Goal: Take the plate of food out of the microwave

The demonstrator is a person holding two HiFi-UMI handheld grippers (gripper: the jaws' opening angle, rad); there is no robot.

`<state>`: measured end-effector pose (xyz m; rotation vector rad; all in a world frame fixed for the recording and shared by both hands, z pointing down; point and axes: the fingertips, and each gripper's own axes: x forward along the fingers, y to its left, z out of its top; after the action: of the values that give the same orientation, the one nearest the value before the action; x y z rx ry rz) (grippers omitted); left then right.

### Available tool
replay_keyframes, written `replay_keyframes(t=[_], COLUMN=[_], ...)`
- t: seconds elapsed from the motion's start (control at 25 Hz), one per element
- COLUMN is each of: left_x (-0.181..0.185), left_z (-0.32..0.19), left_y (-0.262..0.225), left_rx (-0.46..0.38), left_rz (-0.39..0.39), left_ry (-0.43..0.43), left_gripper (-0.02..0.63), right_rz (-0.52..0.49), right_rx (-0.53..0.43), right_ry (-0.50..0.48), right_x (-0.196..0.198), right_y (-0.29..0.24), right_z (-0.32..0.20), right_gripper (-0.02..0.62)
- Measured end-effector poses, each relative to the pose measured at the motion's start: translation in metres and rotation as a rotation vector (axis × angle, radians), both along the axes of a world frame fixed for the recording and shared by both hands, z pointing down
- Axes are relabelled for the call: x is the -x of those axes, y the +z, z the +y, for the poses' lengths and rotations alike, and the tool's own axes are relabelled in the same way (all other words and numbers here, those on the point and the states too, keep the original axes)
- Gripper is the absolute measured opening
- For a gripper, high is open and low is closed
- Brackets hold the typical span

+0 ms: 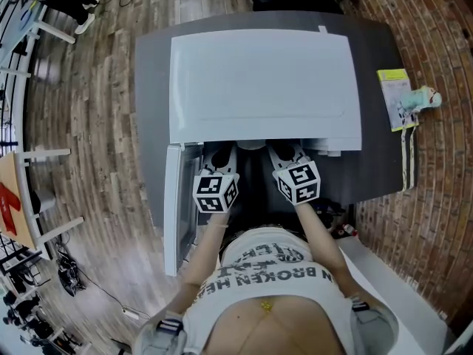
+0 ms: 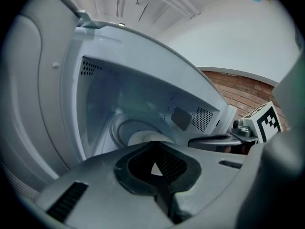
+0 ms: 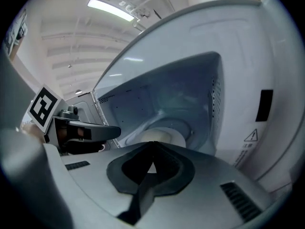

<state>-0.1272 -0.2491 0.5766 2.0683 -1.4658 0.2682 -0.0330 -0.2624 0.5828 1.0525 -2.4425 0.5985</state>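
My left gripper [image 2: 154,144] and right gripper [image 3: 152,144]: closed, empty. Plate [image 2: 141,137] lies mid-frame beyond their tips, inside microwave [image 2: 143,82].

Opening: white microwave [image 1: 266,87] cavity [image 2: 138,104] open at 12 o'clock — passable.
Left flank: white swung-open door [image 1: 172,205] walls 9 o'clock.
Right flank: white control-panel face [image 3: 267,113] blocks 3 o'clock.
Middle: left gripper [image 1: 219,154], right gripper [image 1: 284,154] side by side — narrow gap.
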Motion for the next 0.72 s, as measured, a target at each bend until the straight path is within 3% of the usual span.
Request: replay_keyframes(t=[0.6, 0.72], left_x=[0.011, 0.013], left_z=[-0.011, -0.012], left_y=[0.038, 0.042], left_rx=[0.09, 0.096], left_rz=[0.049, 0.057], left_ry=[-0.052, -0.068], left_gripper=[0.008, 0.022], right_rz=[-0.007, 0.0], right_rx=[0.074, 0.072], right_ry=[0.074, 0.084], right_x=[-0.008, -0.01], right_y=[0.031, 0.034], right_z=[-0.014, -0.015], right_gripper=[0.009, 0.034])
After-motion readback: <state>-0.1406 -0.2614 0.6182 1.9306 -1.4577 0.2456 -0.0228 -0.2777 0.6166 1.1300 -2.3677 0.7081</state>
